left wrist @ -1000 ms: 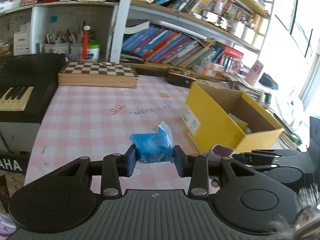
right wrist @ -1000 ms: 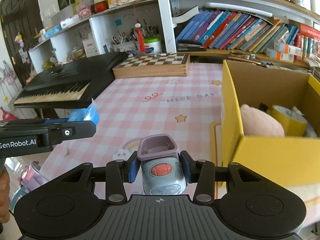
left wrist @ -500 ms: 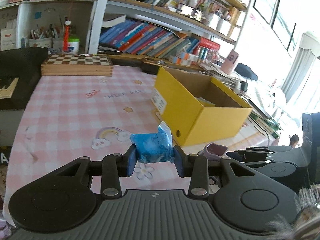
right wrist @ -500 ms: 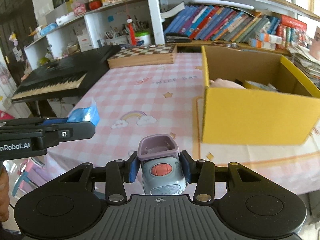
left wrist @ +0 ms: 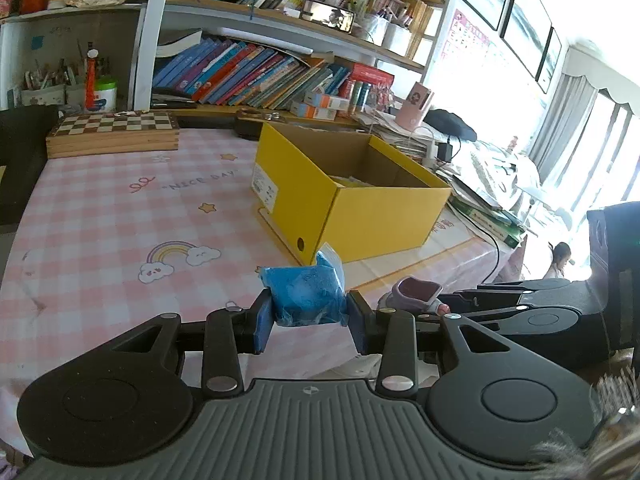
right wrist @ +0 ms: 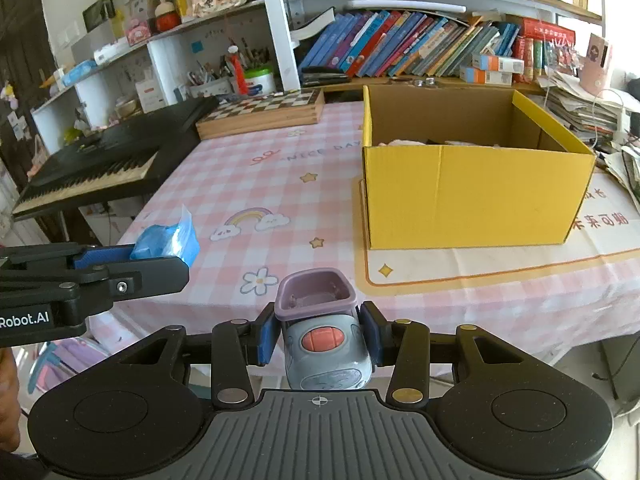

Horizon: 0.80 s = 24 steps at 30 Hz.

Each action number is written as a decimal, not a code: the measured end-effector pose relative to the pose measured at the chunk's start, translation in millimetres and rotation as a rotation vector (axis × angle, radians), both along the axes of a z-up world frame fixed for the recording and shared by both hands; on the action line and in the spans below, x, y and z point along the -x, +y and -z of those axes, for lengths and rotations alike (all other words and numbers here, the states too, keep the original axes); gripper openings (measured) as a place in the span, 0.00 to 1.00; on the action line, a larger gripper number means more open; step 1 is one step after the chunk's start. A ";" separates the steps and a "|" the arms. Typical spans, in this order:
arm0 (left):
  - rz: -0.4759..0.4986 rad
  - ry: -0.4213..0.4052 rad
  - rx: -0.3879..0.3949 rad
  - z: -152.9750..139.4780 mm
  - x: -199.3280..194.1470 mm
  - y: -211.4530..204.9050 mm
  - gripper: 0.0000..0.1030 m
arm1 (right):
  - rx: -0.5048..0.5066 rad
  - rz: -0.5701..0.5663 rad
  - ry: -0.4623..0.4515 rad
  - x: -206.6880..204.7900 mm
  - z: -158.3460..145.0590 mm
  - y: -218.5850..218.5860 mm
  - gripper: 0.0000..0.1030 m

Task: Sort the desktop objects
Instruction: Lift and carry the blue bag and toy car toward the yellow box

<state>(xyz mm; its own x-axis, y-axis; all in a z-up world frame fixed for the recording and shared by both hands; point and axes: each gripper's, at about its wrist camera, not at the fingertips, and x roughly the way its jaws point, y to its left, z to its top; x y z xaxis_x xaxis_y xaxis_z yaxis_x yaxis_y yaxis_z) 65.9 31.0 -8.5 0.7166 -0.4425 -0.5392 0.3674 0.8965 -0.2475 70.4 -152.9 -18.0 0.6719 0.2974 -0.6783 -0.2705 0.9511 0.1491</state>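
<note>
1. Bottom centre, left wrist view: left gripper [left wrist: 307, 314], jaws clamped on a blue crinkly packet [left wrist: 306, 294], held above the table's near edge. Same gripper shows at mid left of the right wrist view w/ the packet [right wrist: 168, 238] sticking out past its tip.
2. Bottom centre, right wrist view: right gripper [right wrist: 320, 334], jaws clamped on a grey toy [right wrist: 326, 350] w/ a red button and a purple cup-like top; also off the near edge of the table.
3. Surface: pink checked tablecloth [right wrist: 248, 184] w/ rainbow, stars, flower prints and "NICE DAY" lettering. A clear mat w/ orange border [right wrist: 500, 268] lies under the box at right.
4. Centre right: yellow cardboard box [right wrist: 472, 196], open top, brown inside. Contents mostly hidden by its front wall; only pale bits show over the rim, can't tell what.
5. Mid left: black keyboard [right wrist: 100, 164] beside the table edge.
6. Farther back, upper centre: wooden chessboard [right wrist: 264, 110] at the table's far end.
7. Rear: white shelves w/ leaning books [right wrist: 400, 44], pen pots, small items. Upper right: paper stacks [left wrist: 472, 160], bright window.
</note>
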 end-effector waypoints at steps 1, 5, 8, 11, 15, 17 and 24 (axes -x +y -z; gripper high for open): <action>0.002 0.001 0.001 -0.2 2.1 -0.5 0.35 | 0.000 0.001 0.000 1.8 -0.4 -0.7 0.42; 0.007 -0.005 0.002 -1.5 10.5 -2.5 0.35 | -0.001 0.002 -0.001 5.9 -0.8 -2.4 0.42; 0.012 -0.008 0.004 -2.6 15.3 -5.1 0.35 | 0.001 0.002 -0.003 9.1 -1.3 -3.6 0.42; 0.027 -0.012 0.003 -2.8 20.6 -10.0 0.35 | 0.001 0.010 -0.007 17.6 -2.7 -8.0 0.42; 0.057 -0.013 0.002 -2.0 26.0 -18.2 0.35 | 0.000 0.031 -0.006 30.4 -2.1 -17.1 0.42; 0.072 -0.014 0.002 -2.4 26.6 -22.2 0.35 | -0.001 0.045 -0.006 35.5 -2.1 -21.8 0.42; 0.137 -0.020 0.002 -5.3 25.1 -38.4 0.34 | -0.002 0.113 -0.012 44.4 -6.9 -36.7 0.42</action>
<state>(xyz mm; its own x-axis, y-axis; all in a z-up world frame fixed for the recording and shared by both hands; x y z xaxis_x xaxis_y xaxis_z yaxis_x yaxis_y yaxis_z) 40.7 -7.4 -3.2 0.6598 -0.5384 -0.5243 0.4916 0.8369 -0.2407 25.9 -189.6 -11.1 0.7092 0.2205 -0.6696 -0.1636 0.9754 0.1480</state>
